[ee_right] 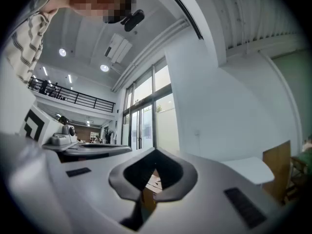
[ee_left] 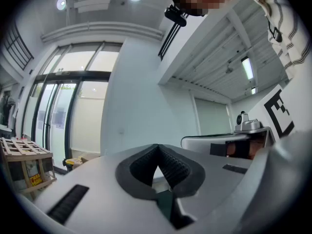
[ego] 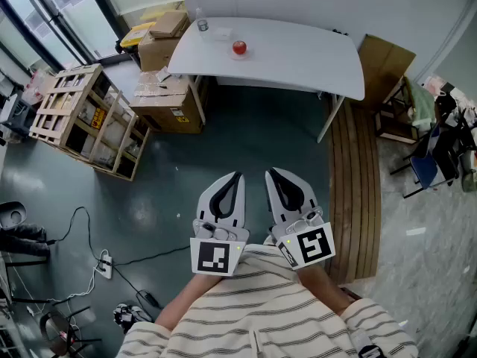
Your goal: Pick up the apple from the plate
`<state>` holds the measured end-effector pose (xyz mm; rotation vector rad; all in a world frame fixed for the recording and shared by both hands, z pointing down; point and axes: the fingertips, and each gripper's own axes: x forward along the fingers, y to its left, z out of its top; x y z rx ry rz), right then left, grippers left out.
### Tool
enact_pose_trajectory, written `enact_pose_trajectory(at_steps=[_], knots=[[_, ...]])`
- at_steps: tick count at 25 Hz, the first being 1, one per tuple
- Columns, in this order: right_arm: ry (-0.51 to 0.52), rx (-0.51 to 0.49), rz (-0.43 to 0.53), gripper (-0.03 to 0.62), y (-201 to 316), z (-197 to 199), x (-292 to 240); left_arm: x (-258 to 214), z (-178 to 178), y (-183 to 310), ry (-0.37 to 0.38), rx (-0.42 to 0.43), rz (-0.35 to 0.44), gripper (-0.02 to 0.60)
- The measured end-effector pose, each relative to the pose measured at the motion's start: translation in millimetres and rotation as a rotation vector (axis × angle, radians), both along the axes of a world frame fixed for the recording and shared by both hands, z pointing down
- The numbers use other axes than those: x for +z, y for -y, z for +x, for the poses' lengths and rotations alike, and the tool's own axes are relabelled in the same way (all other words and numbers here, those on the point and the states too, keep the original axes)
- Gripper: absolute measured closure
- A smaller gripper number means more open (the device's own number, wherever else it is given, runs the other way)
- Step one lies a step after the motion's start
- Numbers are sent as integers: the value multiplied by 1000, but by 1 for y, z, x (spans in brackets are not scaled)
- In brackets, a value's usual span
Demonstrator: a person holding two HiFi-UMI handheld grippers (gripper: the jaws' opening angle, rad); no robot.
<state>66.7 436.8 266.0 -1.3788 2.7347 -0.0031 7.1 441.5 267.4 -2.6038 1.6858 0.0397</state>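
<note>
Striped shirt (ego: pixel 261 312) fills the bottom edge of the head view, cut off by the frame. Both grippers are held level just in front of it, over the dark floor (ego: pixel 223 148). Across that floor stands the white table (ego: pixel 298 58), well apart from the grippers; its right end hides part of a brown board (ego: pixel 384 66). Wooden planks (ego: pixel 356 192) lie on the floor below that end. A slatted crate (ego: pixel 82 118) sits to the left, and cardboard boxes (ego: pixel 168 99) crowd the table's left end, partly tucked under it.

The left gripper (ego: pixel 237 176) has its jaws pressed together at the tips with nothing between them. The right gripper (ego: pixel 270 171), just beside it, is closed the same way and empty. In each gripper view the gripper's own body fills the lower half.

A bottle (ego: pixel 202 23) stands near the table's far left corner. The apple (ego: pixel 239 48), small and red, rests left of the table's middle, between the far and near edges. The plate (ego: pixel 239 55) under it is white on white and barely readable.
</note>
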Motion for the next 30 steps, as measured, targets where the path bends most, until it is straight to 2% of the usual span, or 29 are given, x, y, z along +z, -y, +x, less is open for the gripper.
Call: enact_pose_trajectory(at_steps=[8,15,20,30], knots=[[14,-24,7,583,-8,22,-1,0,22,-9,17,-24,3,577],[34,-51,-6,583,-16,51,5,9,49,-20,33,-59,-24,577],[54,-58,-25,583,-20,62,10,14,56,-27,33,-79,-42,577],[48,-7,-54,583,11,77,22,25,60,4,27,-60,-60,577]])
